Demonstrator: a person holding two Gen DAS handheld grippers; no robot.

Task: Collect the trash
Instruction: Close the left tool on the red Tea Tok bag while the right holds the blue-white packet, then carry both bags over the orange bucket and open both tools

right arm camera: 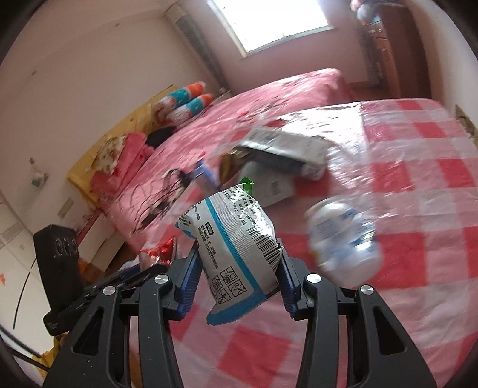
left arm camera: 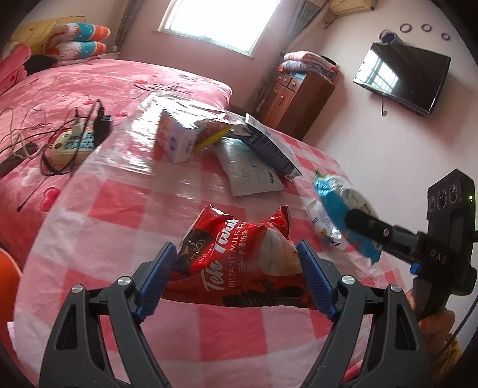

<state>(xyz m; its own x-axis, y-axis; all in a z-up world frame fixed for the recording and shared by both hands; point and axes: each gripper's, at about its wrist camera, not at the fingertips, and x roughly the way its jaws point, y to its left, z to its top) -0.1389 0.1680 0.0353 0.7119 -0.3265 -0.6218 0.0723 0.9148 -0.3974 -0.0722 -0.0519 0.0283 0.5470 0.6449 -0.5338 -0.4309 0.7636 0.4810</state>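
Left gripper: jaws wide, holding a red milk-tea pouch between the blue pads, low centre of the left view. Whether the pouch rests on the tabletop or is lifted cannot be told.

Right gripper: jaws narrow, clamped on a white-and-blue wrapper, centre of the right view, apparently held clear of the cloth.

Surface: the tabletop carries a red-and-white check cloth under a clear plastic sheet that shows glare.

- Upper centre of the left view: a small white carton, a dark flat packet and a white pouch, bunched together.
- Right of centre in the right view: a crushed bottle with a blue-and-white label, blurred, lying on the cloth.

Room:

- A bed with a pink cover adjoins the tabletop, left side of the left view.
- A power strip with tangled cables lies on the bed.
- Striped pillows sit at upper left.
- A bright window is at top centre.
- A wooden cabinet with folded blankets on top stands right of centre.
- A wall-mounted television hangs at upper right.
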